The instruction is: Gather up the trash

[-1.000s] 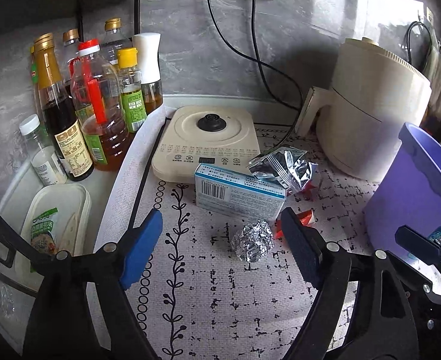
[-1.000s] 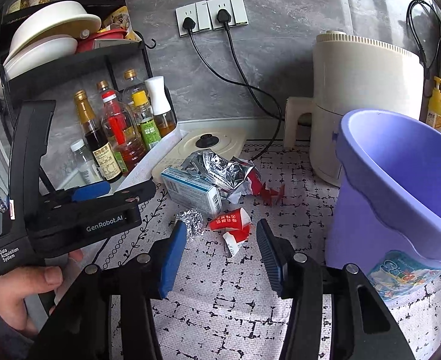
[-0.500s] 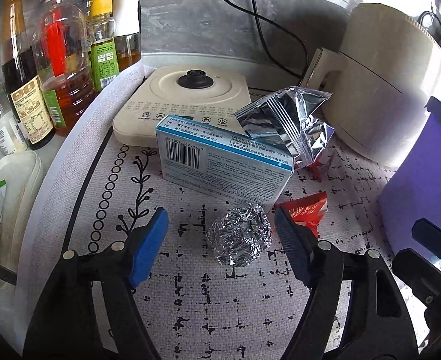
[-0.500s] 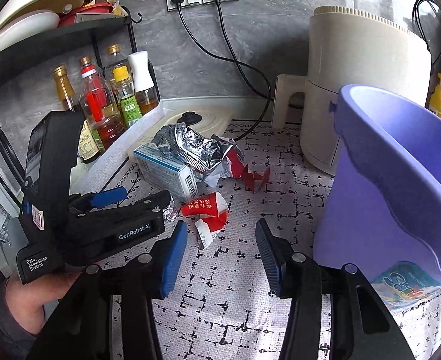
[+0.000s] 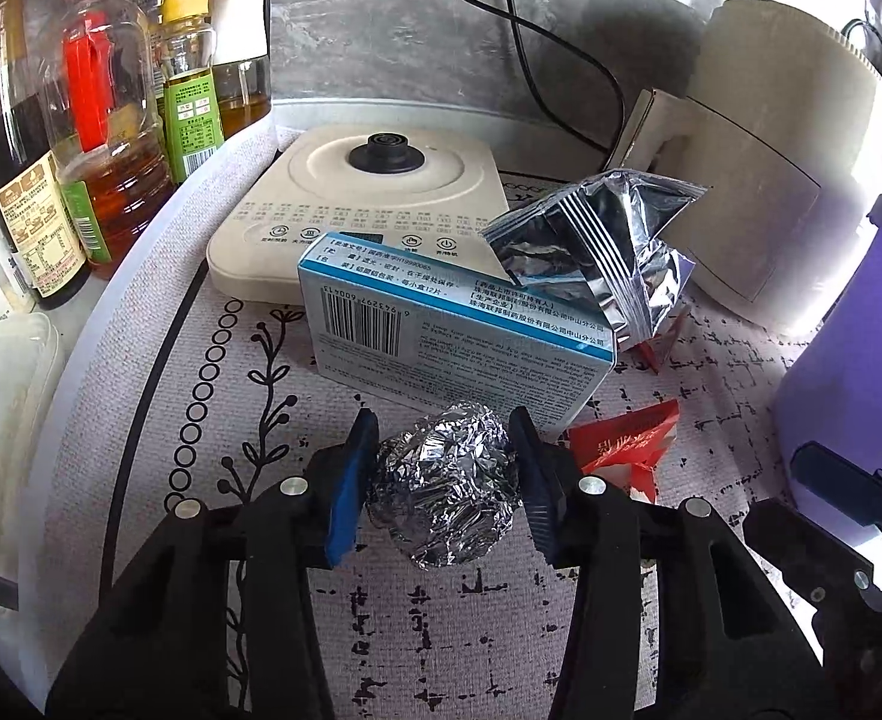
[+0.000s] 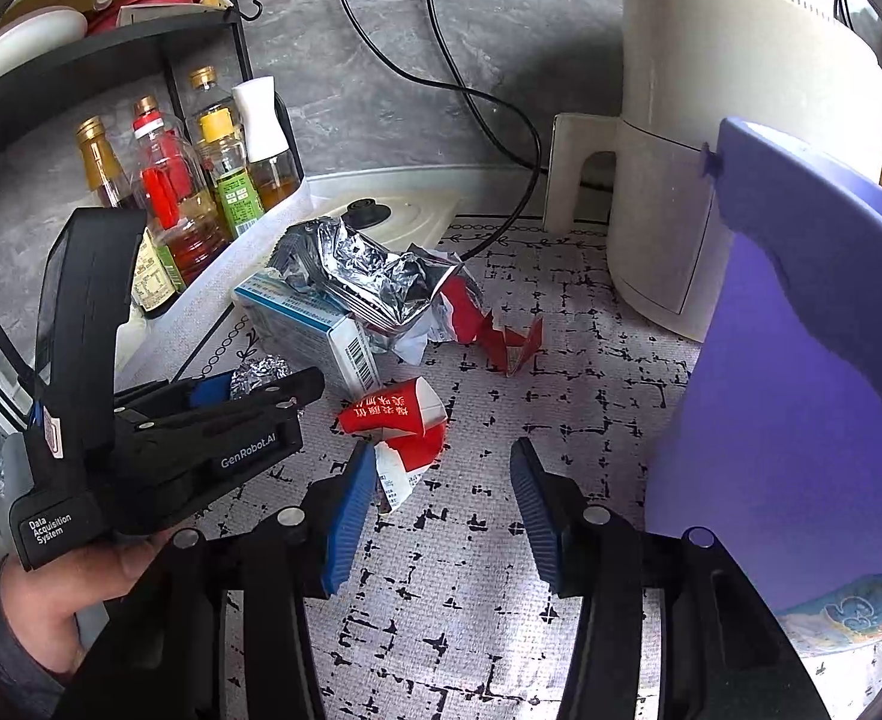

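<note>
The purple bin [image 6: 801,372] stands to the right of the right gripper [image 6: 444,492], whose fingers are spread wide and hold nothing; a red wrapper [image 6: 402,420] lies just ahead of its left finger. The blue-white box [image 5: 453,330] sits just beyond the left gripper [image 5: 444,468]. Between that gripper's fingers lies the foil ball [image 5: 447,483], both pads at its sides, seemingly touching, though firm contact is hard to judge. The risk: crumpled foil could deform and slip out on lifting.

Crumpled foil ball [image 5: 446,483] on the patterned mat — just before the blue-white box [image 5: 453,333]
</note>
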Demonstrator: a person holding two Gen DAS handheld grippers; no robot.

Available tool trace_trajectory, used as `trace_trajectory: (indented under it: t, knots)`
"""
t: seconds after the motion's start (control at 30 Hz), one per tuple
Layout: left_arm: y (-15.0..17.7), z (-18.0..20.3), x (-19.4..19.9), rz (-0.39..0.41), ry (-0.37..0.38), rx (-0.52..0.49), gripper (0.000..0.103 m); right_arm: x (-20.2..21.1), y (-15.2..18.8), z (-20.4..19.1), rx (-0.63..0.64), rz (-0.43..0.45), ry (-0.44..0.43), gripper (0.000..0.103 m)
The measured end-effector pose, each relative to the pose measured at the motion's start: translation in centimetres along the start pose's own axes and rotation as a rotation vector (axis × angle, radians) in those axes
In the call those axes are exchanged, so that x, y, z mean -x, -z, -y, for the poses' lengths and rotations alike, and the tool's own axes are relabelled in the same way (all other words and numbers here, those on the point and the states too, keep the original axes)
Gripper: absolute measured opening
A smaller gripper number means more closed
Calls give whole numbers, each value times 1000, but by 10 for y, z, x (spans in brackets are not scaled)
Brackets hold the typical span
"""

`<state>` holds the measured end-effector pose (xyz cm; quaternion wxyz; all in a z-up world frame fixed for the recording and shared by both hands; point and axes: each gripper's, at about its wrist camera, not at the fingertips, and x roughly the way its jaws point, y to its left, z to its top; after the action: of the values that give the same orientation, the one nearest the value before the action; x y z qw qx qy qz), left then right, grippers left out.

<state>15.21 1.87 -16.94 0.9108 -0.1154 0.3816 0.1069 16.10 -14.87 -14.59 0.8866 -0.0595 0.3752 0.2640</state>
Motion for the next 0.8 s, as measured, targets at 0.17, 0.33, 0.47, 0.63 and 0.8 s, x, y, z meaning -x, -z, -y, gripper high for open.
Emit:
trace_trajectory:
  t: [0.17, 0.33, 0.47, 0.63, 0.8]
  knots:
    - [-2, -13, 8, 12, -39, 4, 45, -17, -1, -9, 6, -22, -30, 46]
    - [-1, -25, 16, 18, -86, 2, 45, -31, 0, -17, 14, -41, -53, 46]
    - [0, -33, 20, 16, -112, 2, 45, -43, 2, -22, 20, -59, -59, 46]
    - [-1, -34, 25, 16, -123, -4, 45, -59, 8, -25, 18, -121, -43, 26]
    - [-6, -28, 37, 43, -117, -21, 45, -43, 5, -26, 26, -95, -67, 3]
